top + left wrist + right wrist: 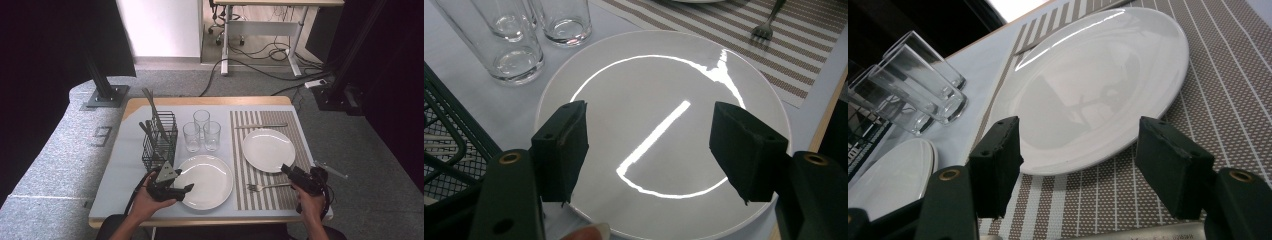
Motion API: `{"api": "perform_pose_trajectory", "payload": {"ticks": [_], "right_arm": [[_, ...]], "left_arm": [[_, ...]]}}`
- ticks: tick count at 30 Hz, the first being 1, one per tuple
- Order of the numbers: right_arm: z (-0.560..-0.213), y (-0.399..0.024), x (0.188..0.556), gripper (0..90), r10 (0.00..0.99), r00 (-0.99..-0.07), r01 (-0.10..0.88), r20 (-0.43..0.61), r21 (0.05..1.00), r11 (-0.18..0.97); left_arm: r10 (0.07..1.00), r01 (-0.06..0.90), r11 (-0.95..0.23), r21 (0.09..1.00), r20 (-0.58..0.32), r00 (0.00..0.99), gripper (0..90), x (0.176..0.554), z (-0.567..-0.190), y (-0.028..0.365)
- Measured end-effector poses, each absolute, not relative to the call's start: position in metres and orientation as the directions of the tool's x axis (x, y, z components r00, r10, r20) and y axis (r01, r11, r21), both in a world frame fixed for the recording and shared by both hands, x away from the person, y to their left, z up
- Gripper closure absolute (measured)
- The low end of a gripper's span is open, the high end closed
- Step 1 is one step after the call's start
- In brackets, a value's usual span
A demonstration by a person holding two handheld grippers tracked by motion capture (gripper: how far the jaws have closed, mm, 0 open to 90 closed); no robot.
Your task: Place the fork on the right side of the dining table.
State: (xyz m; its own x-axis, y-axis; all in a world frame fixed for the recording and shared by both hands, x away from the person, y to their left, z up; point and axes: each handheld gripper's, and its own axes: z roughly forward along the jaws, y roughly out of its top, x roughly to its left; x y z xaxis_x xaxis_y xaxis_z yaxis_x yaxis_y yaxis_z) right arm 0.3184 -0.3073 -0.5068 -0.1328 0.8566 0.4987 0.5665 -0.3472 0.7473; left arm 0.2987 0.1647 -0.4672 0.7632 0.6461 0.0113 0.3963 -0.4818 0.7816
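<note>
High view: I'm hovering my left gripper (186,189), jaws apart and empty, at the near plate (207,182)'s left rim; my right gripper (287,169) is gaping by the far plate (268,150)'s near edge.

Each hand carries a black two-jaw claw. The left claw (187,188) bears a grey three-cornered plate on top; a black cable trails from its rear. The right claw (286,169) has a coiled black cable looped beside the wrist. In both gripper views, the jaws are matte black blocks on dark arms, each fixed with a brass-coloured rivet. Forearms are bare, without sleeves.
</note>
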Motion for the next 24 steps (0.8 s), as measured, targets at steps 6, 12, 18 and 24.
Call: {"api": "perform_pose_trajectory", "payload": {"ticks": [6,12,18,24], "right_arm": [[-0.503,-0.302,0.319,34.4,0.846,-0.174,0.558,0.504,0.758,-0.337],[-0.502,-0.298,0.322,34.4,0.842,-0.201,0.556,0.501,0.766,-0.323],[-0.501,-0.293,0.325,34.4,0.848,-0.222,0.553,0.481,0.779,-0.297],[-0.499,-0.285,0.327,34.3,0.839,-0.266,0.545,0.475,0.792,-0.276]], "left_arm": [[0.649,0.397,-0.481,0.781,0.013,0.761,31.9,0.298,-0.467,0.165],[0.657,0.402,-0.479,0.781,0.015,0.754,31.9,0.296,-0.468,0.166],[0.664,0.408,-0.478,0.777,0.015,0.748,31.9,0.295,-0.469,0.167],[0.669,0.412,-0.479,0.775,0.018,0.743,31.9,0.292,-0.469,0.169]]}}
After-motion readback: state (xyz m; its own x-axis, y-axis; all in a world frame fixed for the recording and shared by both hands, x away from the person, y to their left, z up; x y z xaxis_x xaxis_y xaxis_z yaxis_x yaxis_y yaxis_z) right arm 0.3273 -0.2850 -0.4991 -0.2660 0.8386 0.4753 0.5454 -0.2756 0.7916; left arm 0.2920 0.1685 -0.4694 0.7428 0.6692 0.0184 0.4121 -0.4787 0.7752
